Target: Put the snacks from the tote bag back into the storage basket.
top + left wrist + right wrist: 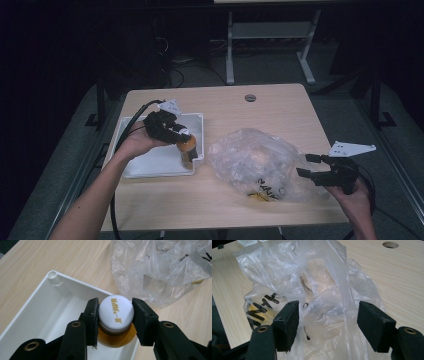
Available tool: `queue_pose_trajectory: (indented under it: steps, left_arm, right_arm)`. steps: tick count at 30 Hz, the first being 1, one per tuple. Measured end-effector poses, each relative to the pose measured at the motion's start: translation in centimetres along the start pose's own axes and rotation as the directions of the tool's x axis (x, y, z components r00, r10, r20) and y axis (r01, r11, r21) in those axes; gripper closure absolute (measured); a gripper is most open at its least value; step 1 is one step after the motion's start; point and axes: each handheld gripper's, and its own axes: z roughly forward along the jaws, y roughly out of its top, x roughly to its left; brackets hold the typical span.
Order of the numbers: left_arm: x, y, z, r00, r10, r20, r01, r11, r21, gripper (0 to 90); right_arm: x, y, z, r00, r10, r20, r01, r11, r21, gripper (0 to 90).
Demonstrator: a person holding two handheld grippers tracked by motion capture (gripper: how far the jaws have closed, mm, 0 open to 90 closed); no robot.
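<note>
1. A small bottle point(115, 325) of amber liquid with a white screw cap point(115, 312) is held upright over the right-hand corner of a white plastic tray point(37, 305), which lies on the left half of a pale wooden table point(280, 107).
2. The bottle is judged to be rigid, smooth and moderately heavy for its size; the ribbed cap offers the surest hold, as the rounded body below would likely slip.
3. The left gripper point(115, 315) is closed about halfway, its two black pads pressed against opposite sides of the cap.
4. A crumpled clear plastic bag point(255, 162) with black lettering is seen right of the tray; it is judged light, limp and slippery, best pinched at a fold.
5. The right gripper point(328, 322) is held wide apart at the bag's right edge, film lying loosely between the pads, nothing clamped.
</note>
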Motion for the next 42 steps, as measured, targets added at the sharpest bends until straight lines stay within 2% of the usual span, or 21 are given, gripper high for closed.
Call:
queue_pose_trajectory:
  steps: [13,27,36,42]
  left_arm:
    - [0.07,-0.03,-0.04,1.0000,0.009,0.001,-0.009,0.9999,0.008,58.5]
    - [0.08,-0.14,-0.03,1.0000,-0.002,0.008,0.002,1.0000,0.008,57.4]
    - [0.16,-0.54,0.04,0.9999,-0.003,0.011,0.003,0.9998,0.018,51.9]
    - [0.16,-0.70,-0.17,0.9998,-0.013,0.013,0.013,0.9999,0.002,46.9]
  right_arm:
    - [0.10,0.05,0.12,1.0000,-0.003,-0.002,0.003,1.000,0.002,33.3]
    - [0.15,0.07,0.18,1.0000,-0.002,-0.005,0.003,1.000,0.006,33.1]
    - [0.17,0.09,0.34,0.9999,-0.010,-0.006,0.010,1.000,0.007,32.9]
    - [0.24,0.16,0.48,0.9999,-0.012,-0.011,0.012,1.000,0.010,32.9]
